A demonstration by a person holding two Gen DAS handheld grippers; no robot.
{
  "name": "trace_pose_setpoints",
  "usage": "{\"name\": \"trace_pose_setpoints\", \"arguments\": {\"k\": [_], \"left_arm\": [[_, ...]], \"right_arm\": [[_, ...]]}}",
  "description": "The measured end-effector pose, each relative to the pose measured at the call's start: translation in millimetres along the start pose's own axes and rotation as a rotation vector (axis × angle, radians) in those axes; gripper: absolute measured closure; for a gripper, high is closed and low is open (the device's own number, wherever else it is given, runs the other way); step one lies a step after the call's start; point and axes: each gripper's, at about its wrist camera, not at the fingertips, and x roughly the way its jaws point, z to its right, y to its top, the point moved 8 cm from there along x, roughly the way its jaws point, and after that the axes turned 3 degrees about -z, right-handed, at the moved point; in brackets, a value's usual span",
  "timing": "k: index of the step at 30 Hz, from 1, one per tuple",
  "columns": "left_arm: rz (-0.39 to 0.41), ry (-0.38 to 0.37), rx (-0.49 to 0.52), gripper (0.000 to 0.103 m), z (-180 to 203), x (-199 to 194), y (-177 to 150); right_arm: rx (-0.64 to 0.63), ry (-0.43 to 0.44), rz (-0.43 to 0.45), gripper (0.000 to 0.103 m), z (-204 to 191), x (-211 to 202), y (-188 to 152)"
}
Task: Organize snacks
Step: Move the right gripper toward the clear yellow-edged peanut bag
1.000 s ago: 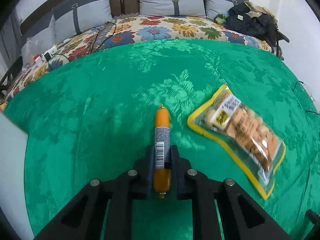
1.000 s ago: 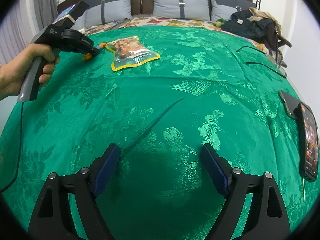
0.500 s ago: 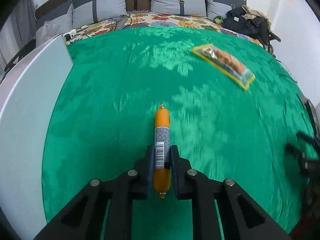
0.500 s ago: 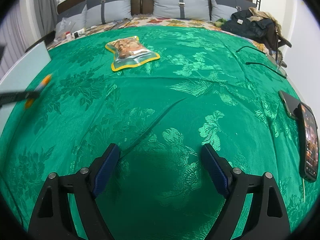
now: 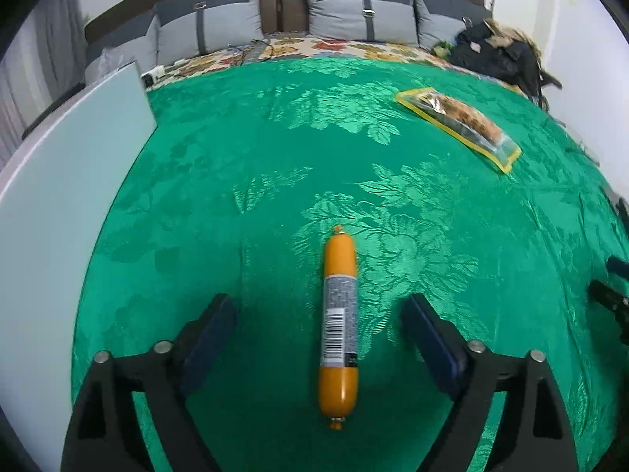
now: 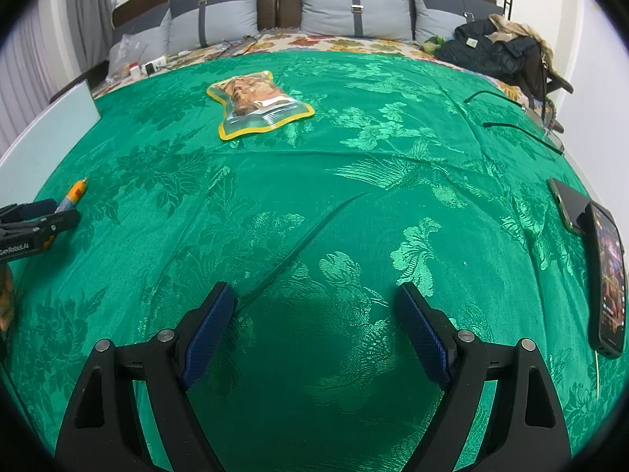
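Observation:
An orange sausage stick (image 5: 339, 326) with a grey barcode label lies on the green bedspread (image 5: 275, 181), between the open fingers of my left gripper (image 5: 318, 314), touching neither. Its tip also shows in the right wrist view (image 6: 75, 192) at the far left, beside the left gripper (image 6: 35, 224). A clear yellow-edged snack bag (image 5: 460, 126) lies far right of the sausage; in the right wrist view the bag (image 6: 257, 104) lies well ahead. My right gripper (image 6: 314, 314) is open and empty over the cloth.
A pale flat board (image 5: 59, 204) lies along the bed's left edge. Two phones (image 6: 593, 251) lie at the right edge, with cables (image 6: 511, 126) beyond. Grey pillows (image 6: 354, 11) and a dark jacket (image 6: 499, 51) sit at the head of the bed.
My left gripper carried the sausage away from the snack bag towards the left side of the bed, then opened; the sausage now lies on the cloth. The right gripper has not moved.

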Motion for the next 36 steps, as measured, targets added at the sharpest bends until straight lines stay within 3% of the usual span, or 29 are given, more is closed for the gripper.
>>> {"name": "trace_pose_setpoints", "arguments": {"k": [5, 32, 36], "left_arm": [[-0.003, 0.004, -0.004, 0.000, -1.5, 4.0, 0.2], [-0.005, -0.004, -0.004, 0.000, -2.9, 5.6, 1.4], [-0.005, -0.004, -0.004, 0.000, -3.0, 5.7, 1.4]], "right_arm": [[0.000, 0.000, 0.000, 0.016, 0.0, 0.1, 0.0], [-0.041, 0.016, -0.014, 0.010, -4.4, 3.8, 1.1], [-0.096, 0.055, -0.032, 0.012, -7.4, 5.5, 32.6]]}}
